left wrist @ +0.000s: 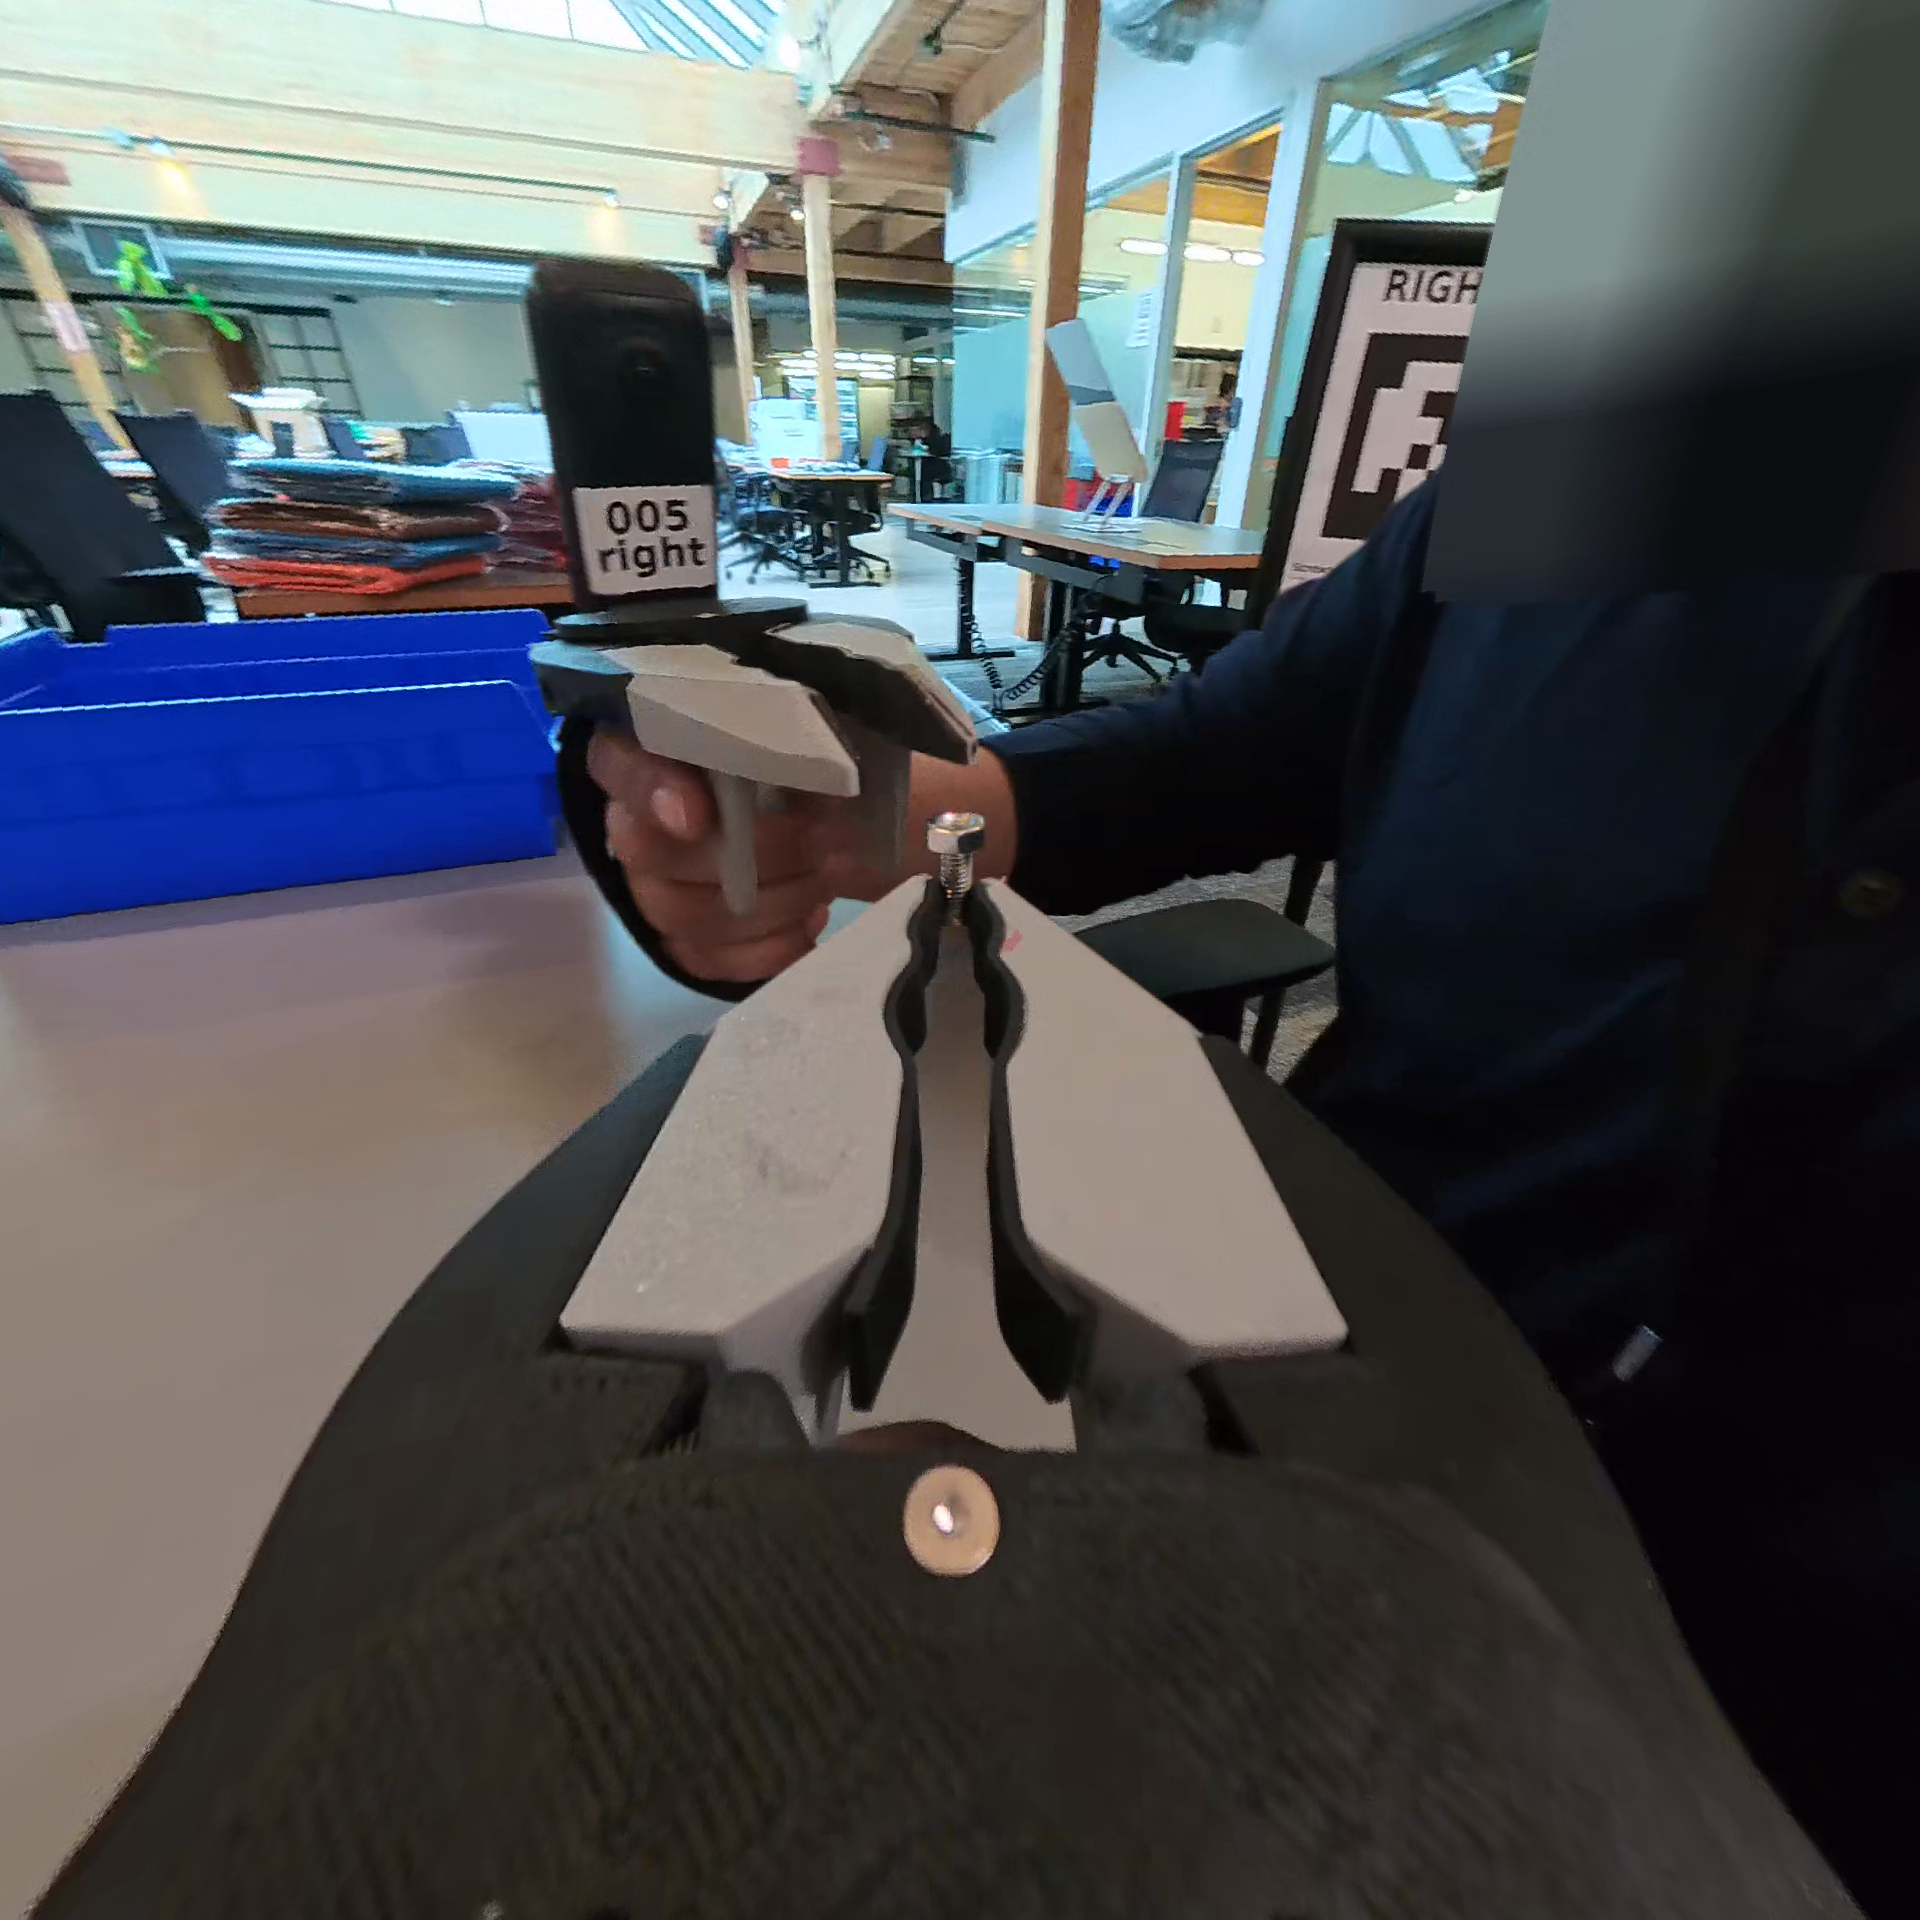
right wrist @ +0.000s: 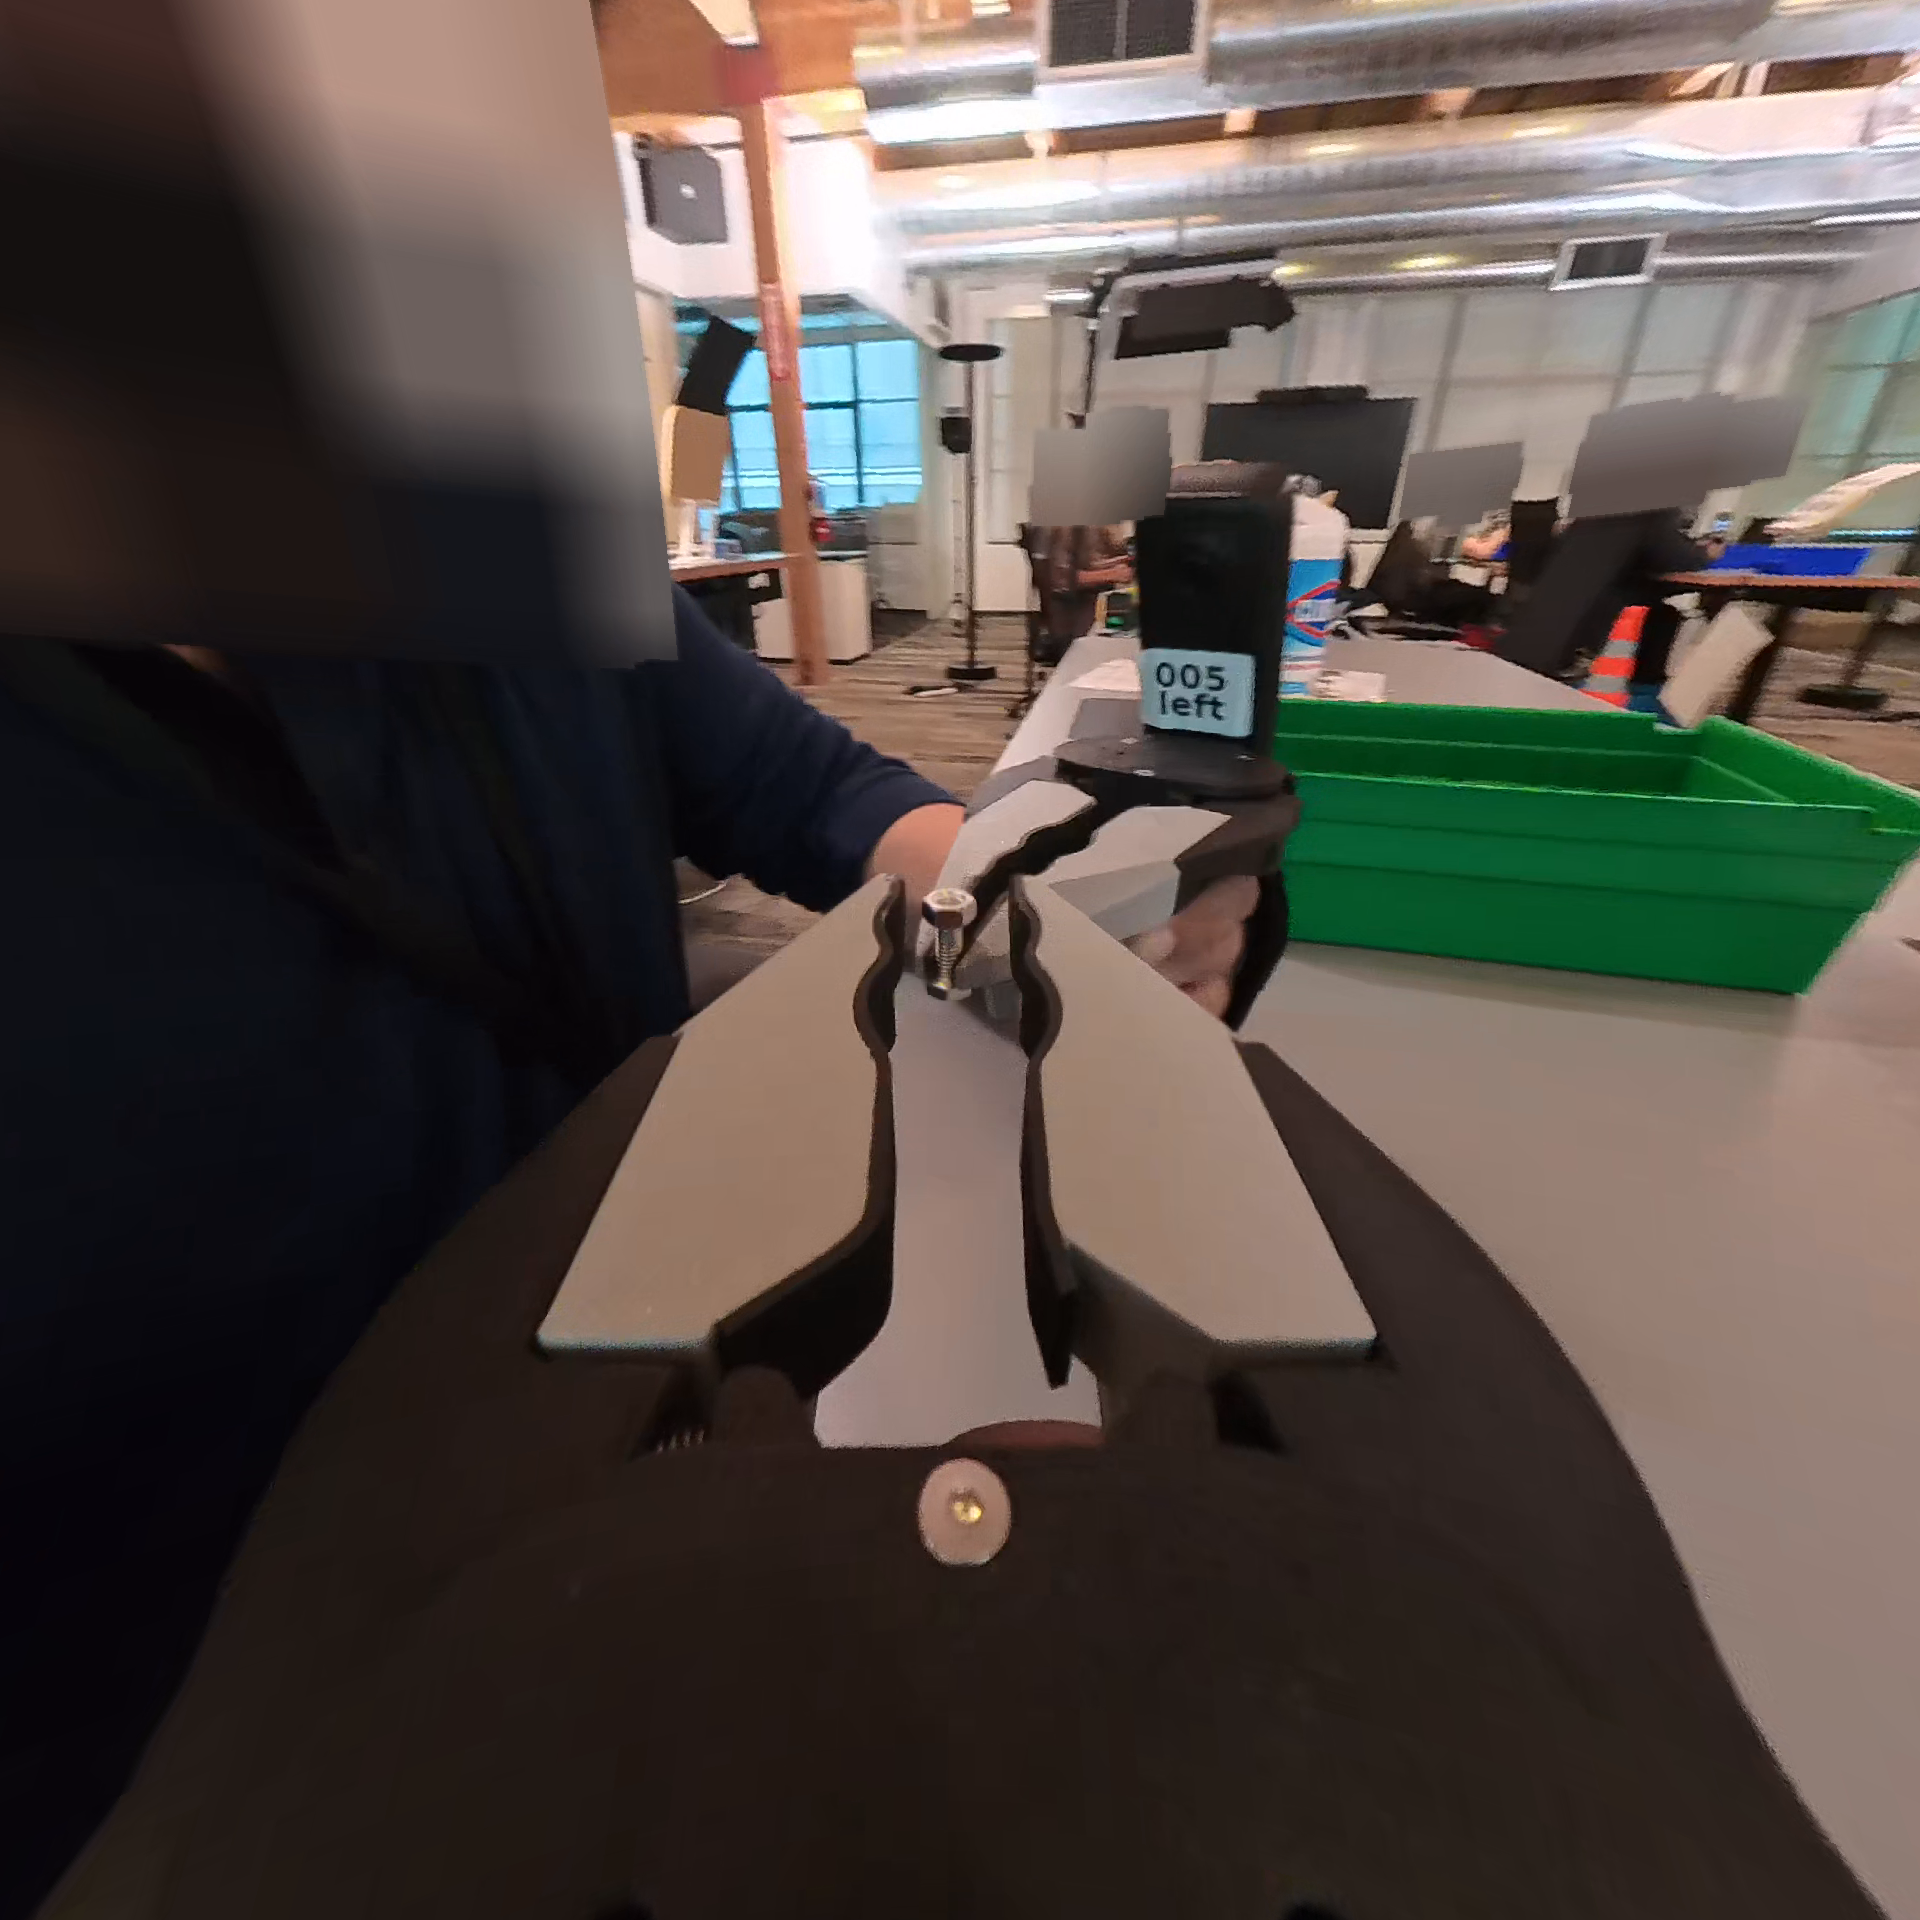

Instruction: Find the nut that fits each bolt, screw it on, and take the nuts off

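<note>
The left gripper (left wrist: 954, 902) clamps the bolt (left wrist: 953, 868) upright by its threads, steadying it with the nut (left wrist: 956, 833) at twelve o'clock. The right gripper (right wrist: 951, 920) straddles that nut, jaws apart, seemingly between turns.

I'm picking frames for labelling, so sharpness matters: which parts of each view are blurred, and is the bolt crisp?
Left wrist view: bolt fairly sharp, right gripper and hand motion-blurred, edges bent by the wide lens. Right wrist view: bolt readable, green bins soft, background hazy.
</note>
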Demonstrator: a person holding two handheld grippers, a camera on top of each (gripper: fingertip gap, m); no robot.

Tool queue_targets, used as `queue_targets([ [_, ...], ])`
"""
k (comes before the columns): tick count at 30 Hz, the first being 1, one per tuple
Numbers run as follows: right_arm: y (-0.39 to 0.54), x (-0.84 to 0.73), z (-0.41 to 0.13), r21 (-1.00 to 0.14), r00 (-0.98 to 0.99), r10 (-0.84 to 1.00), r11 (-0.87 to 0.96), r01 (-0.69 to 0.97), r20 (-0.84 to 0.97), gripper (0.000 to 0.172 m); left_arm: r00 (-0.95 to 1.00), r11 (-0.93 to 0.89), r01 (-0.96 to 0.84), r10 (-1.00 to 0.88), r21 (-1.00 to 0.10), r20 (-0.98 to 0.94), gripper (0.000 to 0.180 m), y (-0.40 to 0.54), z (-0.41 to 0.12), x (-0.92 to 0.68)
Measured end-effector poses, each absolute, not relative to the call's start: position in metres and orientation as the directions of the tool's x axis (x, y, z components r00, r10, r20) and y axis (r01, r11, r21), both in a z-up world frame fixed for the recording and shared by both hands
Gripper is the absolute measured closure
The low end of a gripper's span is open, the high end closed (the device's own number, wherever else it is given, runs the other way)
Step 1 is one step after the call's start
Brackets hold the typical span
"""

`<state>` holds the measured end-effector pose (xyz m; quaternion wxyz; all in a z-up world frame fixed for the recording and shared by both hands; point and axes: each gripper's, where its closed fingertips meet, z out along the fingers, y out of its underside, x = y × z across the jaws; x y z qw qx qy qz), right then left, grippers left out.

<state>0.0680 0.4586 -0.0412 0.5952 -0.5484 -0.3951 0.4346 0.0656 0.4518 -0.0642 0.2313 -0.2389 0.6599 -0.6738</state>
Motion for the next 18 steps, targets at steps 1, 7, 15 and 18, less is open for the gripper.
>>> queue_targets([
  [1, 0.457, 0.065, -0.042, -0.997, 0.286, 0.958, 0.014, -0.074, -0.008, 0.155, -0.786, -0.020, -0.005, -0.619, -1.000, 0.016, 0.177, 0.450, -0.064, 0.064],
  [7, 0.457, 0.052, -0.046, -0.999, 0.230, 0.973, 0.008, -0.034, 0.001, 0.156, -0.803, -0.030, -0.004, -0.596, -1.000, 0.021, 0.177, 0.446, -0.063, 0.061],
  [15, 0.455, 0.045, -0.048, -0.999, 0.196, 0.980, 0.016, -0.033, 0.009, 0.162, -0.813, -0.034, -0.009, -0.582, -0.999, 0.027, 0.177, 0.445, -0.063, 0.059],
  [18, 0.453, 0.044, -0.048, -0.999, 0.187, 0.982, 0.015, -0.035, 0.008, 0.162, -0.813, -0.033, -0.010, -0.582, -0.999, 0.027, 0.177, 0.445, -0.063, 0.059],
])
